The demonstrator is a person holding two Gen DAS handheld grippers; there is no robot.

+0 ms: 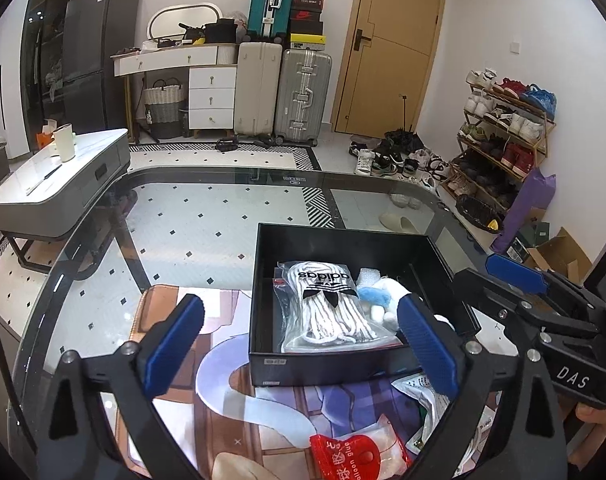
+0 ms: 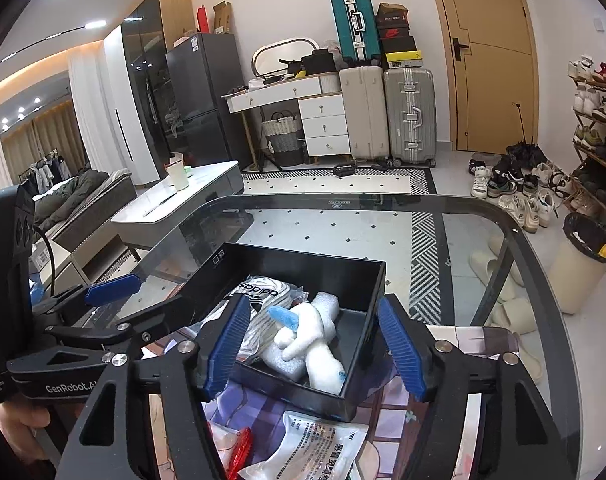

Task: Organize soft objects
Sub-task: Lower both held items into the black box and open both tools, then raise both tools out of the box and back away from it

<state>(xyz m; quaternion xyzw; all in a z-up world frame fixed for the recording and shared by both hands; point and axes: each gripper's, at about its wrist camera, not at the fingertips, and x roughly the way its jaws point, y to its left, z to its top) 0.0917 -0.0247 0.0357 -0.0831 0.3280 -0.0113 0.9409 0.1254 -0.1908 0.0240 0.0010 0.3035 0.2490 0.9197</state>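
Note:
A black open box [image 1: 263, 300] [image 2: 367, 320] stands on a printed mat [image 1: 223, 380] on the glass table. Inside it lie a clear bag of white Adidas socks [image 1: 327, 308] [image 2: 263, 292] and a white foam-wrapped bundle with a blue piece [image 1: 377, 296] [image 2: 303, 336]. My left gripper [image 1: 301, 308] hovers open over the box's near side, nothing between its pads. My right gripper [image 2: 313, 308] is open above the bundle, apart from it; its blue pad [image 1: 515, 274] shows at the right in the left wrist view. A red balloon-glue packet [image 1: 351, 456] and a white printed packet [image 2: 315, 448] lie in front of the box.
The glass table's rounded far rim [image 1: 263, 172] [image 2: 383, 200] lies beyond the box. A white coffee table with a cup [image 1: 63, 168] stands left. Suitcases [image 1: 299, 96], a shoe rack [image 1: 503, 140] and a lined bin [image 2: 583, 260] are on the floor behind.

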